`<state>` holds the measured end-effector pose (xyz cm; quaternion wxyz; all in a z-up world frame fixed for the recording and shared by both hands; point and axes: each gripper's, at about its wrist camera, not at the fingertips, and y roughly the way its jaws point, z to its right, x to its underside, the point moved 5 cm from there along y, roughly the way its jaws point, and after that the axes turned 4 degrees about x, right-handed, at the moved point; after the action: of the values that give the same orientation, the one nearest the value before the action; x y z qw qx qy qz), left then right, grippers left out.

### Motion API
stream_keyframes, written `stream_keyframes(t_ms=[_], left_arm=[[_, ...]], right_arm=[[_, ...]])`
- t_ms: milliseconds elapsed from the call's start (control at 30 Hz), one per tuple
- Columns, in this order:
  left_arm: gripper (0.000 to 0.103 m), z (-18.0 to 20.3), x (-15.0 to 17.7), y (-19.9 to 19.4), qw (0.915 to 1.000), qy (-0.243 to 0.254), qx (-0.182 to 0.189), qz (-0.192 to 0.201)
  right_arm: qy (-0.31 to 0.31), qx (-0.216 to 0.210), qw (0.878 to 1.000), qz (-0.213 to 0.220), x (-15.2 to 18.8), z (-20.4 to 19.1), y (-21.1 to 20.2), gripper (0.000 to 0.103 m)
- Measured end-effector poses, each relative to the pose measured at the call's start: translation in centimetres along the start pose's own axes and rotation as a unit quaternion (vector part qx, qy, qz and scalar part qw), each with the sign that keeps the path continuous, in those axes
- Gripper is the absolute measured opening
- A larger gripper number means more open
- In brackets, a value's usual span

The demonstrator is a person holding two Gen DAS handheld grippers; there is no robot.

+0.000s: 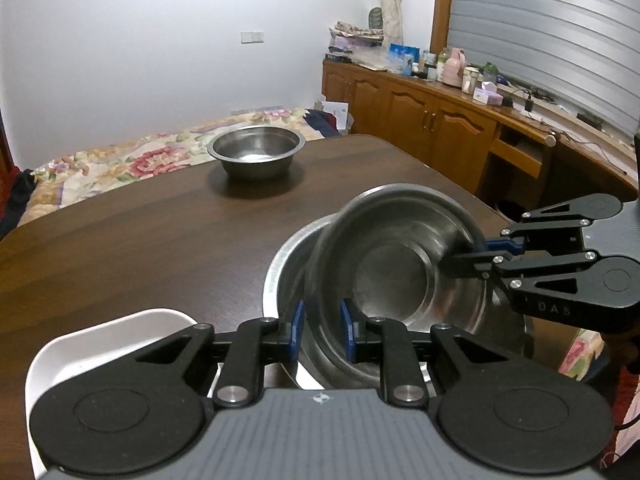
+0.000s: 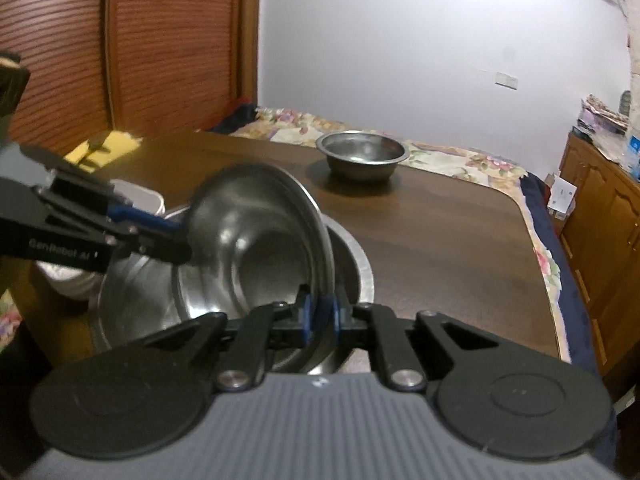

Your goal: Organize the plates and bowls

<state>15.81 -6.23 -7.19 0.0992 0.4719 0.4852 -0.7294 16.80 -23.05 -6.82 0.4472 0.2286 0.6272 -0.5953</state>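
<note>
A tilted steel bowl (image 1: 392,276) (image 2: 256,256) hangs partly inside a larger steel bowl (image 1: 280,272) (image 2: 360,264) on the dark wooden table (image 1: 140,240). My left gripper (image 1: 322,328) is shut on the tilted bowl's near rim, and from the right wrist it (image 2: 182,240) shows clamped on that rim at the left. My right gripper (image 2: 320,316) pinches the opposite rim, reaching in from the right (image 1: 468,256). A third steel bowl (image 1: 256,156) (image 2: 362,156) stands upright near the table's far edge.
A white container (image 1: 100,340) (image 2: 136,196) sits on the table beside the large bowl. Beyond the table lie a bed with a floral quilt (image 1: 120,160) and wooden cabinets (image 1: 420,116) with clutter on top. A wooden door (image 2: 160,40) stands at the left.
</note>
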Motion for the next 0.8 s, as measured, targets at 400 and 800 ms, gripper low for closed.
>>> stream_keyframes(t_ms=[400,800], left_arm=[[0.023,0.0,0.0,-0.1,1.0000,0.000,-0.001,0.002],[0.023,0.4,0.1,-0.4,1.0000,-0.001,0.000,0.009]], right_arm=[[0.009,-0.005,1.000,0.013,-0.1,0.2,0.1,0.014],[0.021,0.006,0.998,0.054,-1.2,1.1,-0.9,0.034]])
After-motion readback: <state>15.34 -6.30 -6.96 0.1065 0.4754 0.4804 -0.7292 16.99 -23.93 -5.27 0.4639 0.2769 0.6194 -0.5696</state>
